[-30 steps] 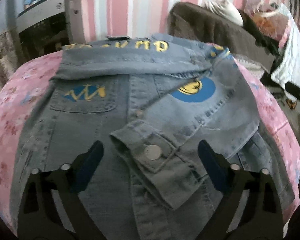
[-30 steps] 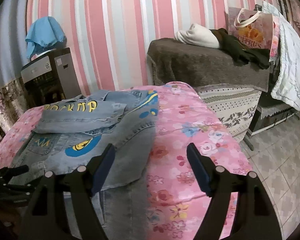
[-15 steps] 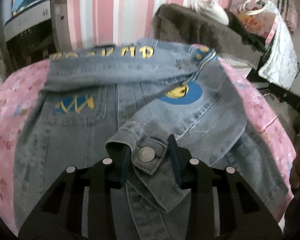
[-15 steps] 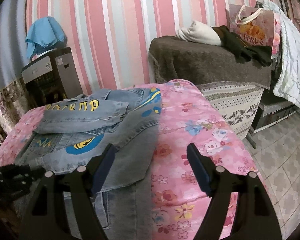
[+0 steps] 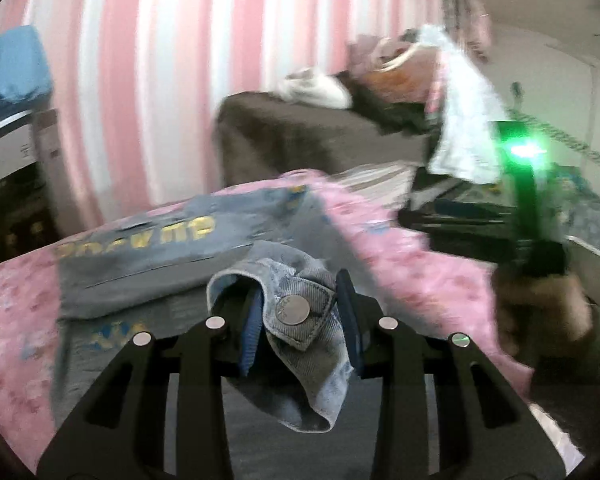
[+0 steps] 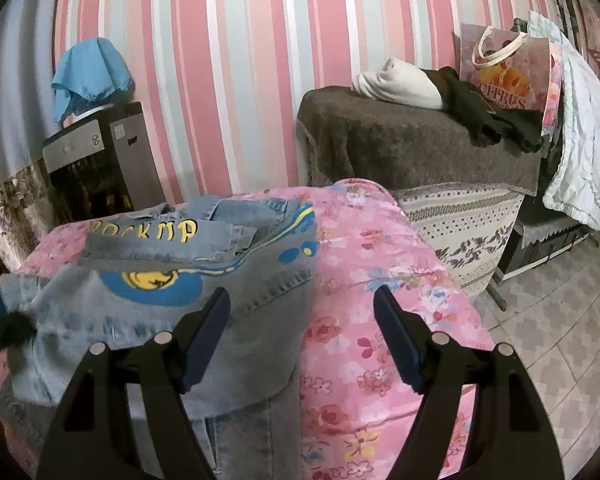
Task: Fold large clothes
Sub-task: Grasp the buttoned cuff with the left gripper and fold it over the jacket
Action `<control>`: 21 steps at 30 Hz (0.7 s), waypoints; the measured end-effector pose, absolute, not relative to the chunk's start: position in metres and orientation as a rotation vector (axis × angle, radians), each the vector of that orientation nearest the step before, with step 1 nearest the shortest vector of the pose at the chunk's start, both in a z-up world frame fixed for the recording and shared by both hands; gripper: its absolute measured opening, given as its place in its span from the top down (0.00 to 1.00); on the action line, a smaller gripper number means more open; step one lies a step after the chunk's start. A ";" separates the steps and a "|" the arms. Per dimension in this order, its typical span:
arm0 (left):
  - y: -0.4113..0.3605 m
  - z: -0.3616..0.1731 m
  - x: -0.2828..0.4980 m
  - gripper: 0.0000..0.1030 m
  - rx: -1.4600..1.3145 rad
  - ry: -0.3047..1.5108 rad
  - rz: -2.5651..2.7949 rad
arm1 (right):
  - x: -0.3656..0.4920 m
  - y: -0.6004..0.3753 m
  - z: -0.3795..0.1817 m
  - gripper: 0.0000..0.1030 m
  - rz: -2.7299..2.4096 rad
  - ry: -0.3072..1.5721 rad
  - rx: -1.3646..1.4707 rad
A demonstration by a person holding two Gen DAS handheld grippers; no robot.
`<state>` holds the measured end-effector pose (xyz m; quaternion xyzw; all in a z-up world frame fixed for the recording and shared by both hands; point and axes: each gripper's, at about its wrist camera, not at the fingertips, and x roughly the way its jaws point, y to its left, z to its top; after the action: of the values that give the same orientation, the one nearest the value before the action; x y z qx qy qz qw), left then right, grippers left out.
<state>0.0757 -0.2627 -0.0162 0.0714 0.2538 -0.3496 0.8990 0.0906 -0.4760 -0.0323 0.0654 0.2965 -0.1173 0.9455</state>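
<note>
The left gripper (image 5: 298, 316) had closed on the buttoned sleeve cuff (image 5: 296, 308) of the denim jacket (image 6: 148, 292); its jaws stood wide a second before and had just been closing, and the cuff was now pinched between the blue pads. Compared with the earlier left wrist views, the cuff no longer lay flat on the jacket front: it hung raised in the grip, with the loose cuff end drooping below the jaws. The view behind it had swung toward the brown-covered bench (image 5: 300, 140), and the blur indicated motion.

The right gripper (image 6: 302, 336) was unchanged, its jaws spread and empty, hovering over the right edge of the jacket where denim meets the pink floral cover (image 6: 380, 280).

The jacket remained spread on that cover, collar toward the striped wall, lettered panel folded over the top.

Assessment: the sleeve fold had begun. The sleeve probably needs carrying across the jacket body and laying flat before release.
</note>
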 end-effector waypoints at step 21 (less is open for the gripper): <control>-0.149 -0.007 0.221 0.67 0.321 0.522 -0.328 | 0.135 -0.464 -0.020 0.27 -0.207 0.628 0.061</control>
<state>0.2215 -0.1493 -0.0065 0.1572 0.2556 -0.1607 0.9403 0.1348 -0.4639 -0.0203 0.0300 0.3084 -0.1018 0.9453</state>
